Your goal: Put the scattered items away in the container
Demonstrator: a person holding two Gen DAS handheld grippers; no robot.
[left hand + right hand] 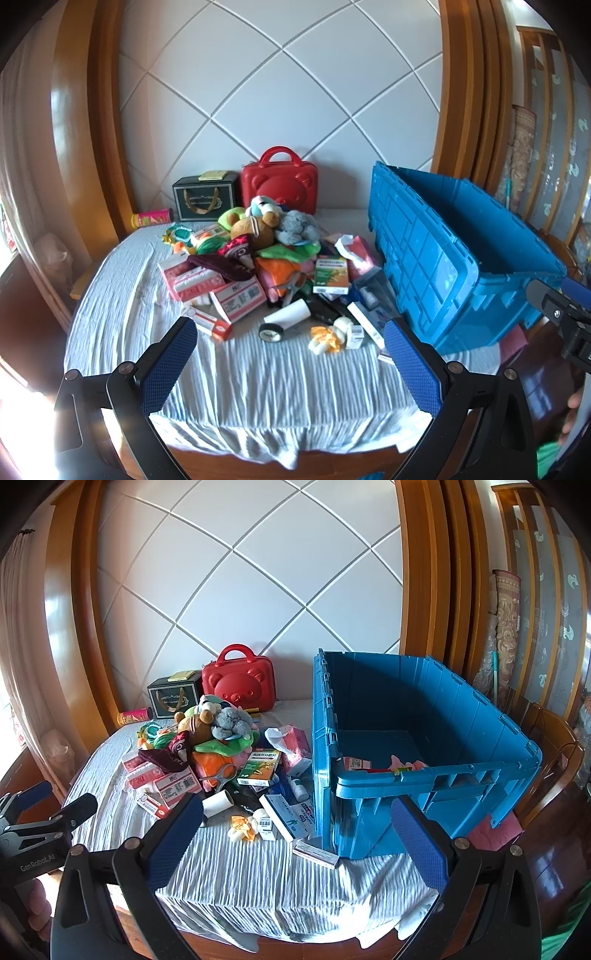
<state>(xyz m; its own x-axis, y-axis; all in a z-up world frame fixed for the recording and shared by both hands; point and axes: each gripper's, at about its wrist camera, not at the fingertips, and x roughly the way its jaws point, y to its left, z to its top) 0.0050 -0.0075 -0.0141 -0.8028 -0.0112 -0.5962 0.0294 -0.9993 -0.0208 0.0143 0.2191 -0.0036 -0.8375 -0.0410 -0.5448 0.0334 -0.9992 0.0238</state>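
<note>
Both tools, left tool [290,363] and right tool [297,840], are gaping wide and empty; the blue crate [424,775] on the right is holding only a few things, while the pile [218,749] is waiting on the worktop [258,878].

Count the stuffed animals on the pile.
2 that I can tell apart: a brown bear at the pile's top and a grey plush touching it on the crate side. Others may be buried beneath them.

Spread left gripper [290,363] (empty) before clutter pile [258,266], blue crate [443,258]
</note>
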